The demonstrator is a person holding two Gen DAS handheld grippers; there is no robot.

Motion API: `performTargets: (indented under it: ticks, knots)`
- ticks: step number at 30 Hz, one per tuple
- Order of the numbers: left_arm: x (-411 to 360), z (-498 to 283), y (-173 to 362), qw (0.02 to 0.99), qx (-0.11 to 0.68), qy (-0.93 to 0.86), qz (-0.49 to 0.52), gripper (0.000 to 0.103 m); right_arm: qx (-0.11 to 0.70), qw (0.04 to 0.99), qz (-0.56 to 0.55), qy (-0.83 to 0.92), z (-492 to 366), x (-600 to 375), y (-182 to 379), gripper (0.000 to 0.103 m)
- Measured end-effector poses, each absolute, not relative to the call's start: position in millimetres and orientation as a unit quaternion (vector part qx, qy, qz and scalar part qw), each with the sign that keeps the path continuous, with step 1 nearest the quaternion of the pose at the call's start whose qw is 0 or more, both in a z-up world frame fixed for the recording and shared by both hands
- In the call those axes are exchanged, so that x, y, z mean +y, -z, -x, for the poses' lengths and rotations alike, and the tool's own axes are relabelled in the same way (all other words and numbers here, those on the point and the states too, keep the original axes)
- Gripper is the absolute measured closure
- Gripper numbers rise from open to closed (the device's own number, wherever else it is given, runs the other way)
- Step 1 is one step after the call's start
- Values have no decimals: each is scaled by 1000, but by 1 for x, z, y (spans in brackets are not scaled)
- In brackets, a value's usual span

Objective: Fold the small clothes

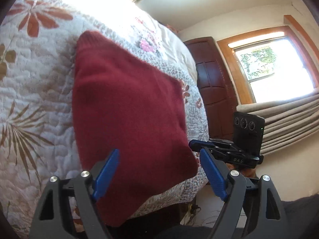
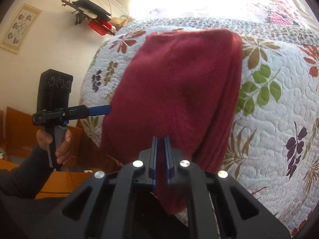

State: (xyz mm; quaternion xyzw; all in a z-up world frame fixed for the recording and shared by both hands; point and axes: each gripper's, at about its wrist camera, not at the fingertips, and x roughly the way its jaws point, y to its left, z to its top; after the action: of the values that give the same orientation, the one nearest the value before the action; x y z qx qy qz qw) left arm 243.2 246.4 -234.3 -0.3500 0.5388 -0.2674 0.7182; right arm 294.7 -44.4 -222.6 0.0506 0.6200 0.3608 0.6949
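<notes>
Sunlit and cluttered at its edges, the bedroom holds a bed covered by a floral quilt (image 1: pixel 35 91), with a bright window (image 1: pixel 279 67) and a dark wooden door (image 1: pixel 211 79) beyond its far corner. On the quilt lies the task's garment, a dark red knit sweater (image 1: pixel 127 107), already folded into a thick, roughly rectangular bundle whose near end hangs over the bed's near edge.

The left gripper (image 1: pixel 157 171) stands wide, its blue pads on either side of the sweater's near end without pinching it. In the right wrist view it shows from the side, level with the sweater's left edge, held by the person's hand (image 2: pixel 59 145) in a dark sleeve. The right gripper (image 2: pixel 161 149) is nearly closed, its pads narrow and parallel, their tips at the sweater's near edge; whether any cloth sits between them I cannot tell.

Judging from this, the fold looks close to finished, with tidying or placing left. The main risk is the overhang: a pull toward the near edge could drag the bundle off the bed and undo the layers. A shallow pinch on only the top layer would likely peel it open. The layered edge on the right (image 2: pixel 235 83) also looks loose and could splay if the bundle is lifted unevenly.
</notes>
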Motion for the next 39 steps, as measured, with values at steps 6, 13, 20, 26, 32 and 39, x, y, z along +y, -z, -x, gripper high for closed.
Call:
performTargets:
  ticks: [6,13,20,26,32,39]
  knots:
    - [240,-248,227,719,536,269,352,21,620,707,-47,-337,-289,-49,220,103]
    - [239,-214,219,703,543,302,346,21,621,709,-48,-332,-251,-49,214,96]
    - [232,-210,265,673,569,309,357,21,653,708,-62,-263,-255,-59,255,103]
    - [245,-197,270,654,572,323,375,21,651,716,-73,-241,-245,-58,249,101]
    - [254,-161,247,689,563,263,374,10,621,744,-92,-230,-210,-52,215,53]
    - [231,-77,159,837,507,90,182,4,568,806,-56,-158,-150,-60,170,11]
